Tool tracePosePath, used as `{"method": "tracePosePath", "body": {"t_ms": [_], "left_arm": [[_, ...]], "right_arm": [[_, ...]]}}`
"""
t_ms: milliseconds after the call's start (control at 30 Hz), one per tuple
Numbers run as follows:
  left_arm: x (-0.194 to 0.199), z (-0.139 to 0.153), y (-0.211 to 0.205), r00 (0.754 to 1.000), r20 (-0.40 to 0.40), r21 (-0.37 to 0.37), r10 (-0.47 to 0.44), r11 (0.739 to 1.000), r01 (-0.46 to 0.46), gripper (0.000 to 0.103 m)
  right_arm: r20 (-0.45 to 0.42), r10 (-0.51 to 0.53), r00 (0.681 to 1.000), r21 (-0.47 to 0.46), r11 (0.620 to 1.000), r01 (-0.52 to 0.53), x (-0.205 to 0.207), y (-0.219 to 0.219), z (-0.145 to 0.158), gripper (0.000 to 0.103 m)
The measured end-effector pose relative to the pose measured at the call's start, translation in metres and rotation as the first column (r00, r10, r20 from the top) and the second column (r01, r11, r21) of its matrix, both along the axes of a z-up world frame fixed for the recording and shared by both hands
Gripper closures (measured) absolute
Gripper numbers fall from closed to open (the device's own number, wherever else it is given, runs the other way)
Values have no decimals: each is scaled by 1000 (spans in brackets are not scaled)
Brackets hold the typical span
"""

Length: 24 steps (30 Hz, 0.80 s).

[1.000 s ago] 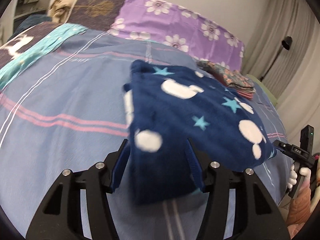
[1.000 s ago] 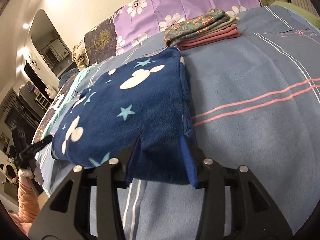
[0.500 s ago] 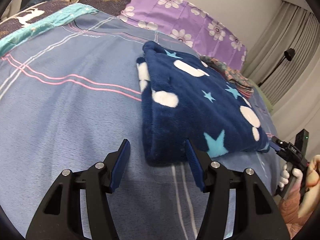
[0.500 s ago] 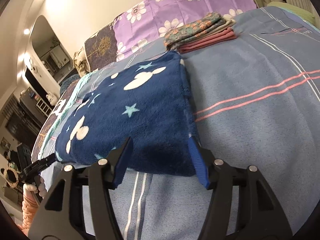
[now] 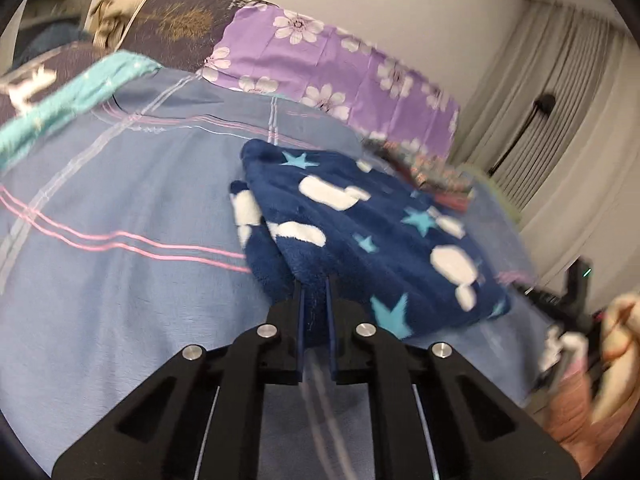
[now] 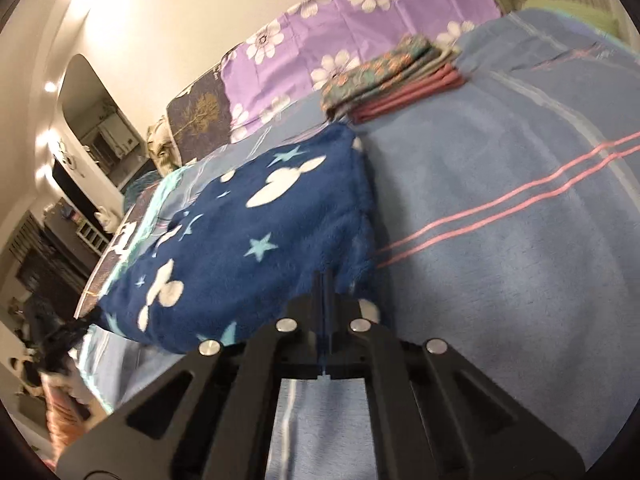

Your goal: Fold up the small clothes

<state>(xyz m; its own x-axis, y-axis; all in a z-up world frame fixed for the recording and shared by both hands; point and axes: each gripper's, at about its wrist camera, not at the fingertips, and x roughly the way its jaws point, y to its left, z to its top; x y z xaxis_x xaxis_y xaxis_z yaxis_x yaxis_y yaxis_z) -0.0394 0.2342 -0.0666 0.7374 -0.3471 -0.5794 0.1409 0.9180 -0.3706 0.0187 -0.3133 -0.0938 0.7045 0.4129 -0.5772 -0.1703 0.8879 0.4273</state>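
both grippers newly clamped on blanket (image 5: 376, 236)

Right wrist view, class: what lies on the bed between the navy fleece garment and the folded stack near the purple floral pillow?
Almost nothing: in the right wrist view the navy fleece garment nearly reaches the folded stack, leaving only a bare sliver of blue bedspread.

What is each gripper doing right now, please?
Left gripper: closed, fingers pinching the near edge of the navy fleece garment.
Right gripper: closed, fingers pinching the same garment's near edge.
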Motion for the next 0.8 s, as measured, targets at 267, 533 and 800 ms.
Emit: {"method": "tracePosePath", "body": {"t_ms": [267,533,800], "left_arm": [[3,-44,-3,994,-103,79,37,996,-29,94],[-2,-20,-23,993,-89,262,83,963,-57,93],[22,43,-113,979,63,173,-195,968,182,67]], "right_arm": [[-84,-22,996,90,995,30,6,-22,-24,93],[-74,36,997,69,997,-31,15,-8,-22,81],[-67,78,995,109,992,-71,20,-13,-24,76]]}}
